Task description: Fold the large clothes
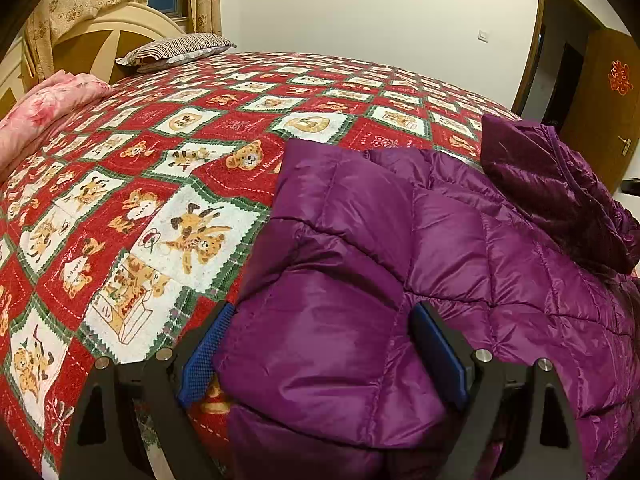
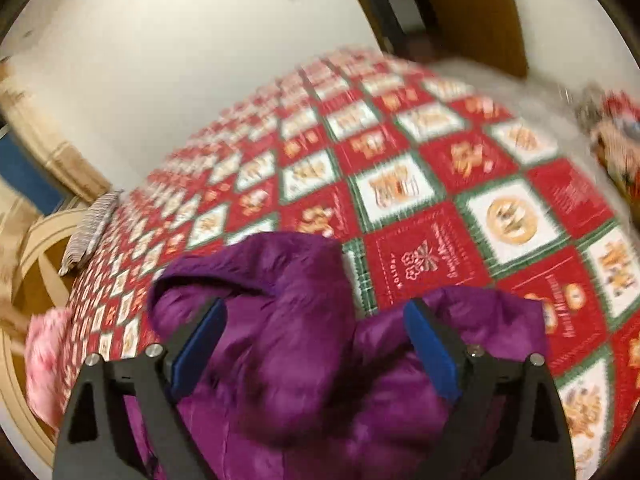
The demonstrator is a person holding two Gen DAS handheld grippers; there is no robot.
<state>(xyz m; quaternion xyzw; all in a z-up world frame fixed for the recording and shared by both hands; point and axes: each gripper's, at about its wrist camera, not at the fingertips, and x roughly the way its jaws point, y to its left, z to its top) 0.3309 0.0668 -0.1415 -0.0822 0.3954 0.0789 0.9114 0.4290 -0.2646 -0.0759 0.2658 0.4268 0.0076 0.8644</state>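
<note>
A red-and-white teddy-bear bedspread covers the bed, with a striped pillow far beyond the left tool. Both tools gape wide around the purple down jacket, gripping nothing; the right tool view is motion-blurred, its far-right clutter unreadable.

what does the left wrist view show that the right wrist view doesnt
Only the left wrist view shows the open door, the wall switch and the jacket's hood. Only the right wrist view, which is blurred, shows a cluttered heap at the bed's far edge. Both show the purple jacket, checkered quilt, striped pillow, and open grippers, left and right.
</note>
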